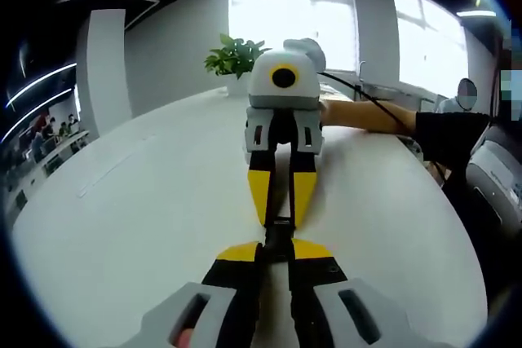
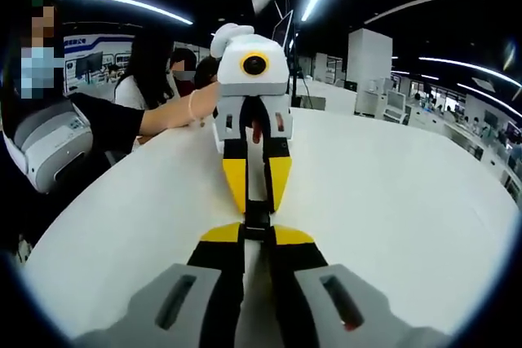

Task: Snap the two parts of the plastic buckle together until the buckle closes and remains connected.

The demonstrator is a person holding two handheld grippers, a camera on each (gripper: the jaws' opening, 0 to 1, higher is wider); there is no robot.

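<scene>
the two hand-held grippers face each other nose to nose over a broad white round-edged table (image 1: 122, 201), with a small black plastic buckle (image 1: 278, 230) stretched between them. in the left gripper view, the left gripper (image 1: 277, 252) rises from the bottom with its yellow-tipped black jaws drawn close together and pinched on the near end of the buckle, while the right gripper (image 1: 281, 209) comes in from the far side, its yellow jaws narrowed onto the far end. in the right gripper view the same meeting shows from the other side: the right gripper (image 2: 257, 238) has its jaws clamped on the near end of the buckle (image 2: 257, 216), and the left gripper (image 2: 256, 201) points back at it. the buckle sits just above the table surface, between the two sets of tips; whether its two halves are fully latched cannot be told, since the jaws cover most of it. a person's forearm (image 2: 175, 116) in a black sleeve reaches to the grey and white gripper body. a green potted plant (image 1: 235, 59) stands at the far edge of the table.
</scene>
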